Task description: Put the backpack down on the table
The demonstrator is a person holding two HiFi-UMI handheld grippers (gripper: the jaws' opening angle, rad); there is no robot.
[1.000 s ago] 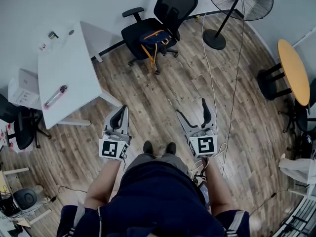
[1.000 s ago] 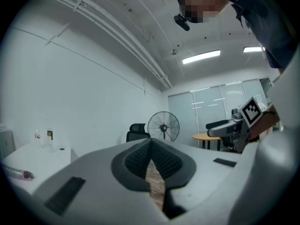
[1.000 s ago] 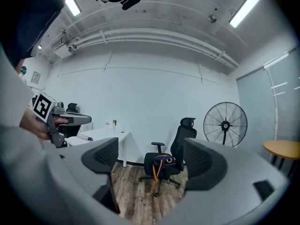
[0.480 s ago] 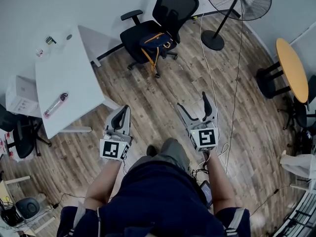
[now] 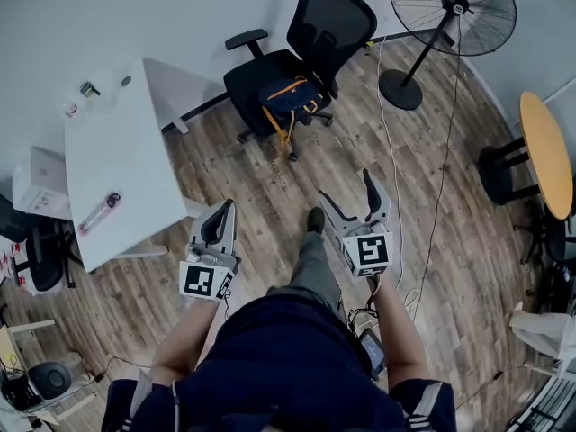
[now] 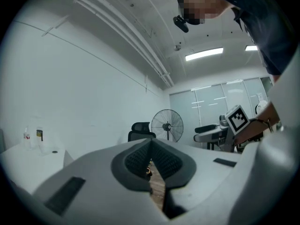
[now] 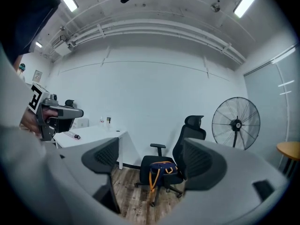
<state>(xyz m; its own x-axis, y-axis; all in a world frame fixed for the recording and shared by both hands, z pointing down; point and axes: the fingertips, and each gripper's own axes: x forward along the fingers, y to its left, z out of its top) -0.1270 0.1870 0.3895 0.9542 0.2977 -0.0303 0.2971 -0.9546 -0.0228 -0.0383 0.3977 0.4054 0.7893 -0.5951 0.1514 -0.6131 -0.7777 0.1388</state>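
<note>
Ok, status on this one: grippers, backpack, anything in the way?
Left gripper shut, empty; right gripper open, empty. Backpack on the office chair seat, not yet on the table. Nothing stands between grippers and chair.

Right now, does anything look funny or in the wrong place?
Yes. The backpack sits on the office chair, not on the white table, and its orange strap dangles off the seat. A long cable also snakes loose across the wooden floor.
</note>
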